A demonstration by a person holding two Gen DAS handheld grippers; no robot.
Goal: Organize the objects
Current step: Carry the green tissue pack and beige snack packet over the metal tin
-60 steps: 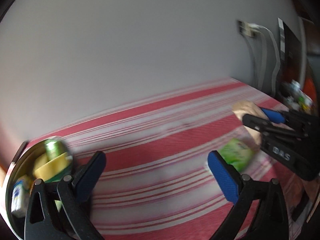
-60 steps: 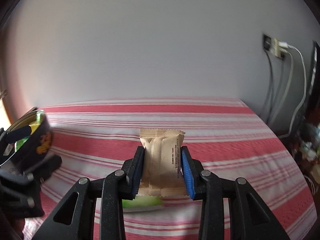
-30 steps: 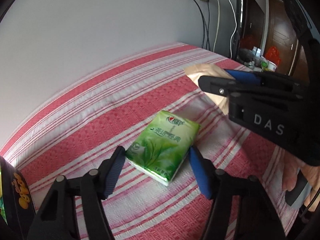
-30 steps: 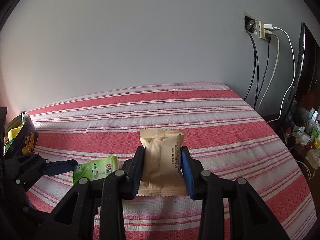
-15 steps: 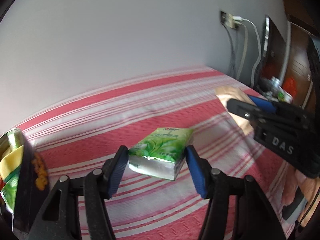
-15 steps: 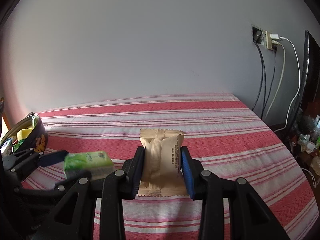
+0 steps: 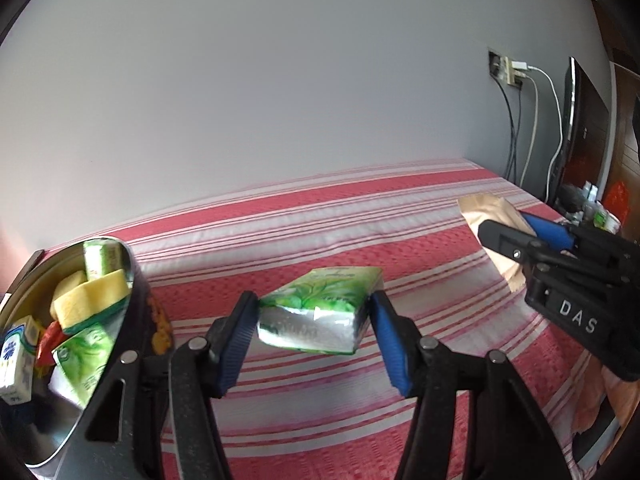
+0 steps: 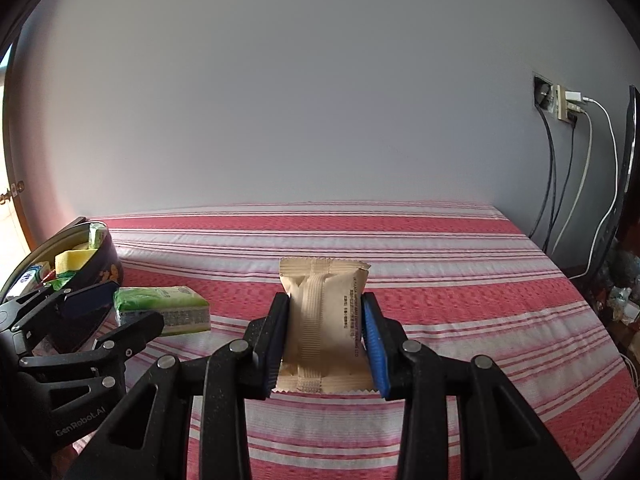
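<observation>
My left gripper (image 7: 314,340) is shut on a green tissue pack (image 7: 320,312) and holds it above the red striped cloth, just right of a dark round tin (image 7: 142,320). The tin holds a yellow sponge (image 7: 94,300) and several small packets. My right gripper (image 8: 325,344) is shut on a tan snack packet (image 8: 324,320), held upright above the cloth. In the right wrist view the left gripper (image 8: 108,312) with the tissue pack (image 8: 164,308) is at the left, beside the tin (image 8: 102,264). In the left wrist view the right gripper (image 7: 516,240) is at the right.
The red and white striped cloth (image 8: 440,272) covers the table up to a grey wall. A wall socket with cables (image 8: 560,104) and a dark screen (image 8: 624,184) are at the far right, with clutter (image 8: 620,296) below.
My left gripper closed on the green tissue pack, lifted it off the cloth and carried it left toward the tin. My right gripper has kept hold of the tan packet.
</observation>
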